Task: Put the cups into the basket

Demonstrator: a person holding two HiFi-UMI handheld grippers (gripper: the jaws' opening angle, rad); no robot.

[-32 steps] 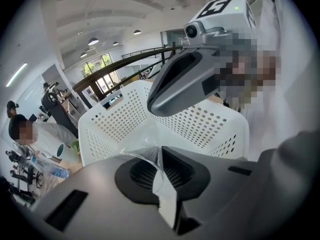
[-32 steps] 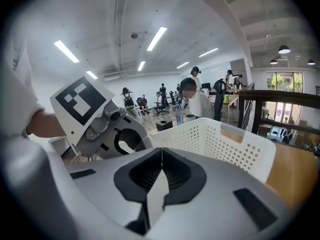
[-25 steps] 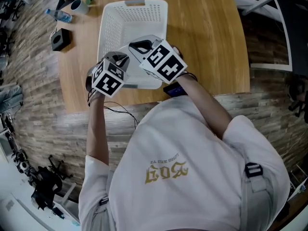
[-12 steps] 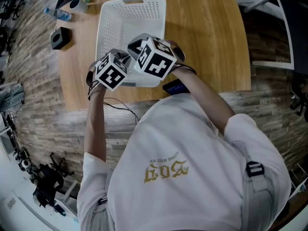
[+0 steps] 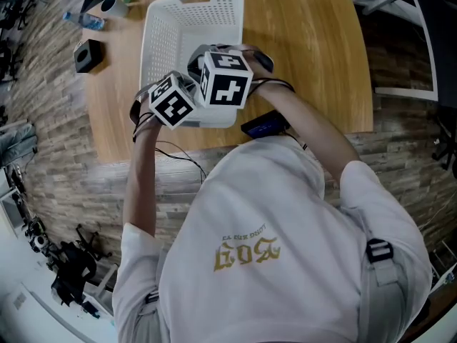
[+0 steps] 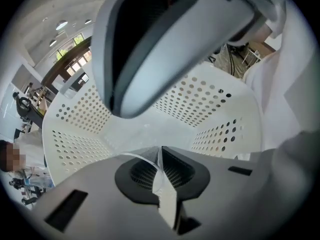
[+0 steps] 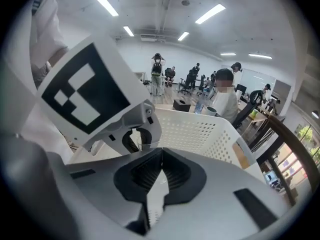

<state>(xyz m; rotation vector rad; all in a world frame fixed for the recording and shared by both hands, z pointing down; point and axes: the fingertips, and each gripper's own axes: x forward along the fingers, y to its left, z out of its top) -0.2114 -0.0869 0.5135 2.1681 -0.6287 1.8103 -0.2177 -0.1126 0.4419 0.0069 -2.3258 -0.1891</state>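
Note:
A white perforated basket [image 5: 193, 6] stands on the wooden table. Both grippers hang close together over its near end. In the left gripper view my left gripper [image 6: 161, 156] has its jaws together on the thin rim of a clear plastic cup [image 6: 135, 157], above the basket floor [image 6: 150, 131]. The right gripper view shows that same left gripper [image 7: 134, 141] with the clear cup [image 7: 131, 145] between its pads, over the basket [image 7: 200, 129]. My right gripper [image 7: 161, 159] is shut; I see nothing clearly between its jaws. From the head view, only the marker cubes of the left gripper [image 5: 173, 104] and right gripper [image 5: 227, 77] show.
A dark phone [image 5: 265, 126] lies at the table's near edge by the right forearm. A black box [image 5: 88, 56], a mug [image 5: 114, 6] and a bottle [image 5: 86, 21] sit at the far left. People stand in the room behind.
Both grippers have moved farther over the basket's near end and closer together. The right gripper's marker cube has turned.

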